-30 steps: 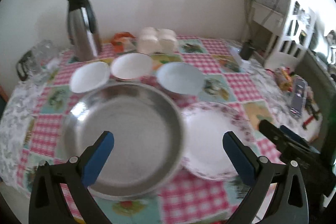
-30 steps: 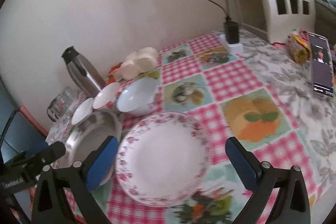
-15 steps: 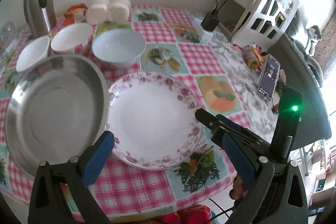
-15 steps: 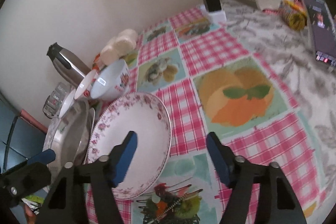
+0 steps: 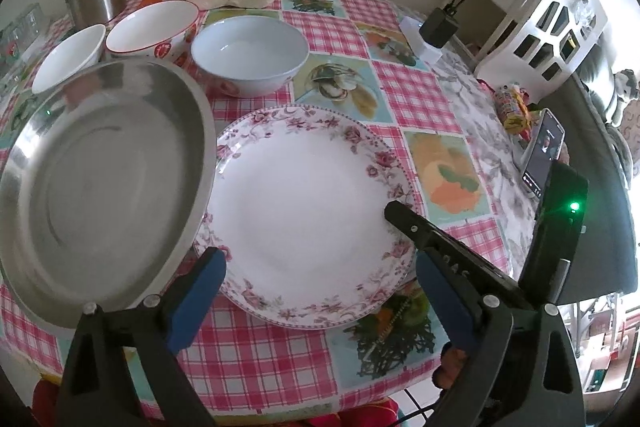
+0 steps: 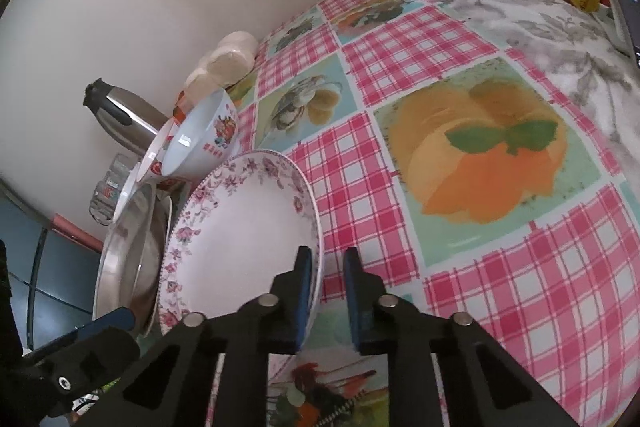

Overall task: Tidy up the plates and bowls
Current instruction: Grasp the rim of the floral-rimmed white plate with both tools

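**Right wrist view: gripper at the rim of the floral plate**

Right wrist view, lower centre: the right gripper (image 6: 325, 269) has just been closing, with the near rim of the floral plate (image 6: 244, 227) between its blue pads. The left pad lies over the plate's inner face, the right pad stands outside the rim, and a narrow gap remains there. Whether the pads press on the rim cannot be told.

Left wrist view, bottom: the left gripper (image 5: 318, 291) stands wide apart, holding nothing, its pads flanking the plate's near edge. The steel pan (image 5: 100, 179) fills the left of the frame and overlaps the plate's left rim. Three bowls (image 5: 250, 57) sit in the upper left on the checked tabletop (image 5: 404, 95).
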Demonstrator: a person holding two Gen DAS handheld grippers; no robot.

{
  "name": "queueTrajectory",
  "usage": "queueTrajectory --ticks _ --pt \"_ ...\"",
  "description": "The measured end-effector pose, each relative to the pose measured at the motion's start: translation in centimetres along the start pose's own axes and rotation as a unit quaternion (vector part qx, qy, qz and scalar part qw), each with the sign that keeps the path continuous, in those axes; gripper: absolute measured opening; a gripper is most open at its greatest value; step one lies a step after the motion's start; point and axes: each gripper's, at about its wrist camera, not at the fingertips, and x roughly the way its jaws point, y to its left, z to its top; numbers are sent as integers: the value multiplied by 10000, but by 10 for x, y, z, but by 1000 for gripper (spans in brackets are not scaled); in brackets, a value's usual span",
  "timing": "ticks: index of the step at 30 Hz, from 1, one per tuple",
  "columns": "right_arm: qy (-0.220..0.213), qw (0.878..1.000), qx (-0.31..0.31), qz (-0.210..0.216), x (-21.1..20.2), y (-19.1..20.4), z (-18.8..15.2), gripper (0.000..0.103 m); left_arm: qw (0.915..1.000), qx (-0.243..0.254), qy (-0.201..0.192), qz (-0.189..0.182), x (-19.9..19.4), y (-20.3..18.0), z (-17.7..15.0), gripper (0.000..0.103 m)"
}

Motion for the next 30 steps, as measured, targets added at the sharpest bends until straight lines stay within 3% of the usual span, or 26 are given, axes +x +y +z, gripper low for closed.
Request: queueTrajectory --ticks 7,24,30 --pt "-28 9995 -246 -184 2 8 2 8 10000 -25 22 75 2 3 0 96" --pt "-172 9990 -120 -401 -21 -28 8 8 9995 152 274 31 12 -4 -4 96" --pt "-186 9985 -135 -487 -26 -37 14 8 9984 170 523 100 29 -5 -3 89"
